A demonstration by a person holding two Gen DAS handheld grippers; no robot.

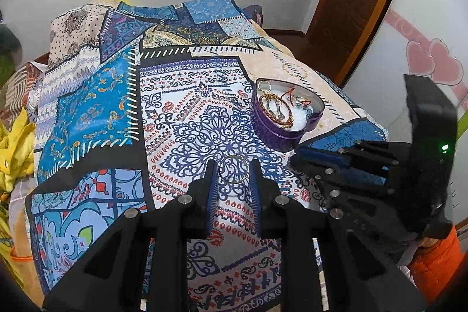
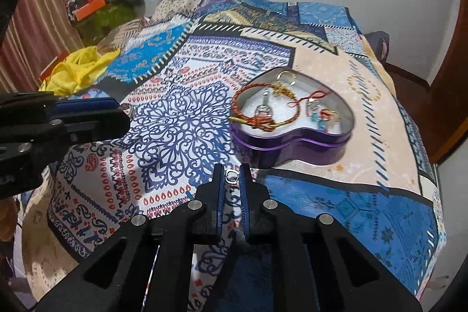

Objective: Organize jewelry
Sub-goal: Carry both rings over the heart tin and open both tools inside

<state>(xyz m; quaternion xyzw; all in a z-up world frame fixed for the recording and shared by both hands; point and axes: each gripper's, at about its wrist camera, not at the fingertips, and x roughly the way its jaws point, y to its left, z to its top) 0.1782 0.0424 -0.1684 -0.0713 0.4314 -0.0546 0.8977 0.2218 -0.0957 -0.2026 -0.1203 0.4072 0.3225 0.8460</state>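
A: Start nearest. What do the left tongs (image 1: 233, 176) have?

B: A thin silver ring (image 1: 233, 168), a plain hoop, stands between their blue-padded tips, a tip against each side of it. The tongs are set narrow and holding it, over the patterned cloth (image 1: 181, 119) on the worktop.

A: And the right tongs (image 2: 232, 180)?

B: Almost fully closed. A small silver ring (image 2: 232, 176) sits right at their tips, pinched between the pads. It is much smaller than the hoop on the left.

A: Where does each stand relative to the purple heart-shaped tin (image 2: 292, 136)?

B: In the right wrist view the small ring is just in front of the tin's near wall, close to it but not touching. In the left wrist view the hoop is nearer the camera than the tin (image 1: 288, 113) and to its left, with a stretch of cloth between.

A: Can each pair of tongs be seen from the other side?

B: Yes. The right tongs (image 1: 295, 155) reach in below the tin in the left wrist view; the left tongs (image 2: 124, 113) come in from the left edge of the right wrist view, well left of the tin.

A: What is in the tin?

B: A red and gold braided bracelet (image 2: 251, 113) draped over its left rim, a gold ring (image 2: 285, 76) at the back, and more small pieces on a white lining, too jumbled to tell apart.

A: Beyond the tin?

B: A crumpled yellow cloth (image 2: 76, 72) lies far to its left, past the patterned cloth's edge.
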